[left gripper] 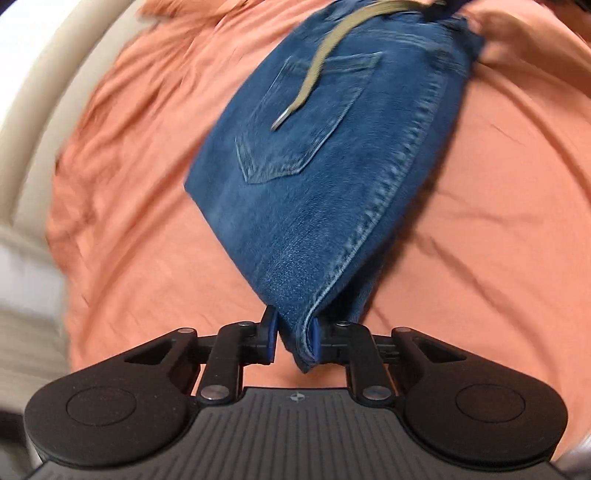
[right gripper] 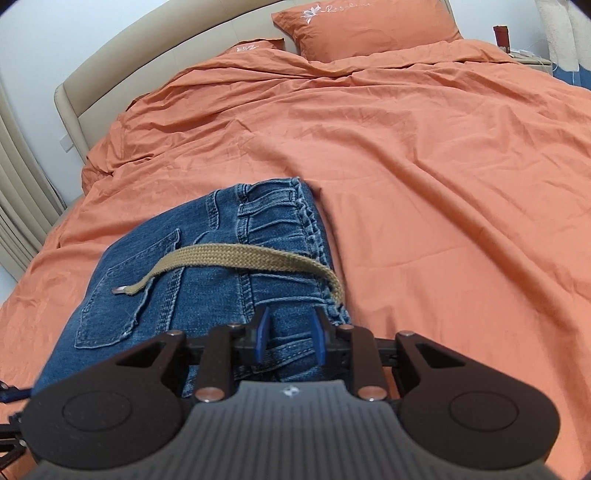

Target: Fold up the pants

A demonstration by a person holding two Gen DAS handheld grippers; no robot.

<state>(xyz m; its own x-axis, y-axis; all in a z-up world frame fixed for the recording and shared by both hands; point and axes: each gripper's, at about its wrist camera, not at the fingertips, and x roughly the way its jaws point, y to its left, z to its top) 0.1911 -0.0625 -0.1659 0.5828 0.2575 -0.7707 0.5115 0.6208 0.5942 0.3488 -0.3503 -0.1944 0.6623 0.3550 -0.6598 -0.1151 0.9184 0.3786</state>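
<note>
Blue denim pants lie folded on the orange bed cover, back pocket up, with a tan belt strap trailing across them. My left gripper has its jaws around a folded corner of the pants, with cloth between the blue pads. In the right wrist view the pants lie in front, the tan belt draped across the waistband. My right gripper has its jaws around the waistband end, denim between the pads.
The orange bed cover stretches wide to the right and far side. Two orange pillows lie at the beige headboard. A nightstand with small items stands at the far right. The bed frame edge curves at left.
</note>
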